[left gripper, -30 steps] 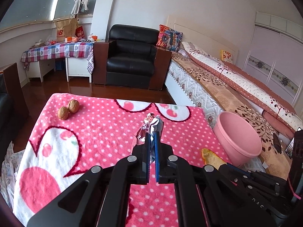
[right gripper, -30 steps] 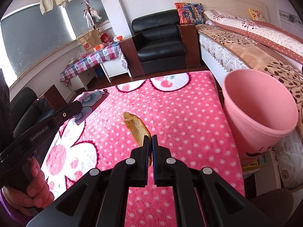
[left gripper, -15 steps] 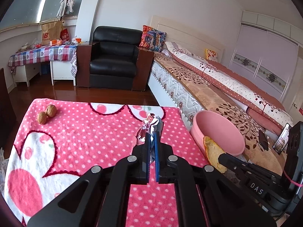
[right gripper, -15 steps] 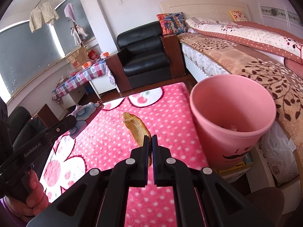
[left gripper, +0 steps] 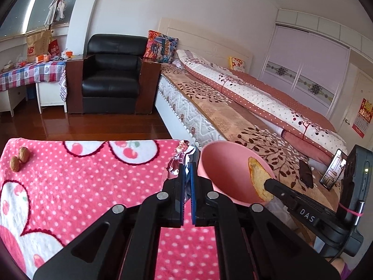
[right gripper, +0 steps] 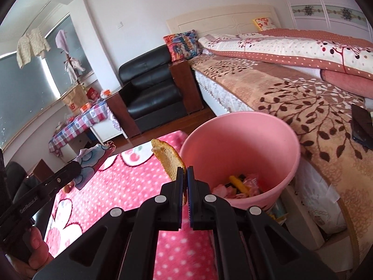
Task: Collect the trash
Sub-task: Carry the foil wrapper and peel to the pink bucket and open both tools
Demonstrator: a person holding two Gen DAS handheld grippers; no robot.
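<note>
Already we have wrappers in the pink bin (right gripper: 240,140); our right gripper (right gripper: 184,175) pinches a bread crust (right gripper: 169,157) beside its rim, our left gripper (left gripper: 186,172) pinches a crumpled wrapper (left gripper: 180,157); both await dropping, and two walnuts (left gripper: 19,158) remain on the blanket (left gripper: 93,186).

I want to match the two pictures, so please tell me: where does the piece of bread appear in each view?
Left wrist view: the piece of bread is at right of centre, before the pink bin, held by the right gripper.
Right wrist view: the bread is at centre, shut in that gripper, left of the bin's rim.
Shared landmark: the black armchair.
</note>
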